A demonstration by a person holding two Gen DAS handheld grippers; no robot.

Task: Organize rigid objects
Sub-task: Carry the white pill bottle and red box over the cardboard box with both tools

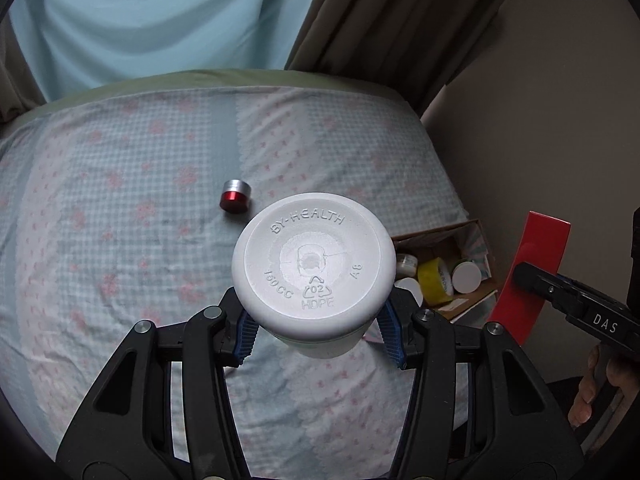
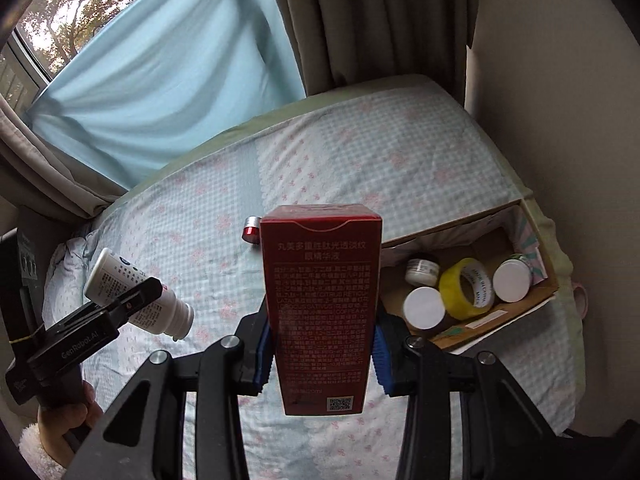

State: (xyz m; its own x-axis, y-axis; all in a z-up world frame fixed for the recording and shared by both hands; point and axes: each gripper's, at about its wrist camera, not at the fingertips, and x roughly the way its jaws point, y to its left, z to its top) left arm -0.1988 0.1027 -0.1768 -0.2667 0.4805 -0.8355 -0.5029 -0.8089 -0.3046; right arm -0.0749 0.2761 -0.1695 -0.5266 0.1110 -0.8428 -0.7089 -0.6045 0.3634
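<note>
We carry a white plastic bottle point(image 1: 314, 268) pinched in the left gripper point(image 1: 316, 332) and a red cardboard carton point(image 2: 322, 304) clamped in the right gripper point(image 2: 320, 354), presumably bound for the open cardboard box point(image 2: 532, 296).

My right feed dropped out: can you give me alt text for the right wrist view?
The right claw grips a tall red carton above a checked bedsheet. An open cardboard box at right holds white-lidded jars and yellow tape; the left claw holds a white bottle.
</note>
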